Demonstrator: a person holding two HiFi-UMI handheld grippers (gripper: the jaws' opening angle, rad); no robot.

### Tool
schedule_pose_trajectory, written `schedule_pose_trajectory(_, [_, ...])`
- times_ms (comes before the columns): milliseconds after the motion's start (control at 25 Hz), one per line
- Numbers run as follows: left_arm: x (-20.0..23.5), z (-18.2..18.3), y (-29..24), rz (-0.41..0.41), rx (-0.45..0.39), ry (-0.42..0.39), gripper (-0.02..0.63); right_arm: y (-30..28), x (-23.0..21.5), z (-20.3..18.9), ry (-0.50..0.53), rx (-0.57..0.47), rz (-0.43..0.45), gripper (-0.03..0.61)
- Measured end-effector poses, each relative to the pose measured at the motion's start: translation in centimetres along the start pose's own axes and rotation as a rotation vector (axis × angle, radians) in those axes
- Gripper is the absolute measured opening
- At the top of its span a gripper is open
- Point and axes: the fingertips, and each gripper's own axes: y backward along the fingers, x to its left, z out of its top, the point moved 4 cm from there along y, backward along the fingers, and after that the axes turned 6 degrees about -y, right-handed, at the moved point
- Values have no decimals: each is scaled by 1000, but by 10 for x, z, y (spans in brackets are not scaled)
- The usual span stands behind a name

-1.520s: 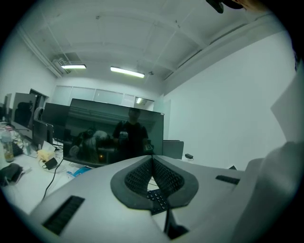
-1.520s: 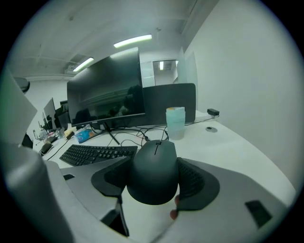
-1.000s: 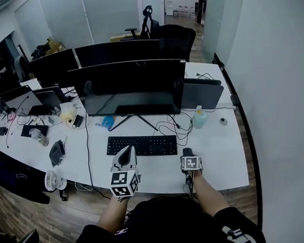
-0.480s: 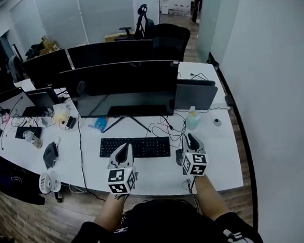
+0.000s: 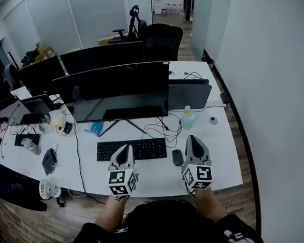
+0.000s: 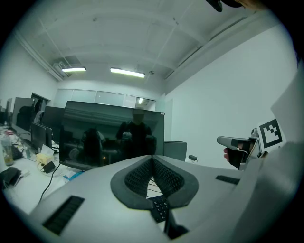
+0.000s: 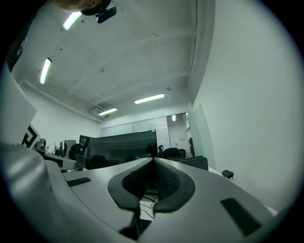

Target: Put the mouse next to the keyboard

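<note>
Head view: the black mouse [image 5: 177,157] is seen on the white desk [image 5: 222,163], just beside the keyboard [image 5: 131,150], at its 3 o'clock. The left gripper [image 5: 126,146] and the right gripper [image 5: 191,138] are both closed on nothing.

No words or numbers are legible; only square markers on the left gripper [image 5: 126,146] and right gripper [image 5: 191,138].

Cool, even light falls from ceiling strip lights [image 6: 127,72], leaving only faint shadows on the white desk [image 5: 224,149]. The dark monitor [image 6: 114,137] mirrors the room. Both gripper views bulge round with black corners, and the left gripper [image 6: 152,159] and right gripper [image 7: 153,161] loom soft close up.
</note>
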Motion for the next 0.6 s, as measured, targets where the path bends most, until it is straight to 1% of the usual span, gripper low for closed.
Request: schedule_pose_trajectory(600, [0,-1,2,-9,-6,-3,17,1,3,-1,4,-1,-8,14])
